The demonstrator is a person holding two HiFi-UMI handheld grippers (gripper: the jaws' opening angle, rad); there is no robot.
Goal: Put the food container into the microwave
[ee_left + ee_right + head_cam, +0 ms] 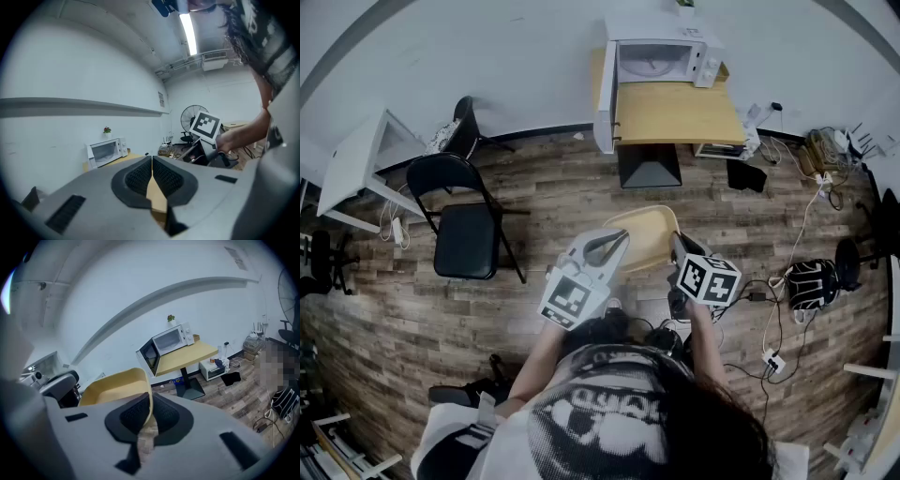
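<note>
Food container: yellow, open-topped, carried between both grippers above the plank floor.
Left gripper: jaws pinched on its left rim.
Right gripper: jaws pinched on its right rim.
Microwave: door open, on a wooden table, well ahead of both grippers.

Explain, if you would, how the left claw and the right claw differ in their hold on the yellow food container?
The left claw grips the food container by its left rim, the right claw by its right rim. Beyond the left claw only a thin edge of it shows; beyond the right claw, its open hollow. Both are shut on it.
</note>
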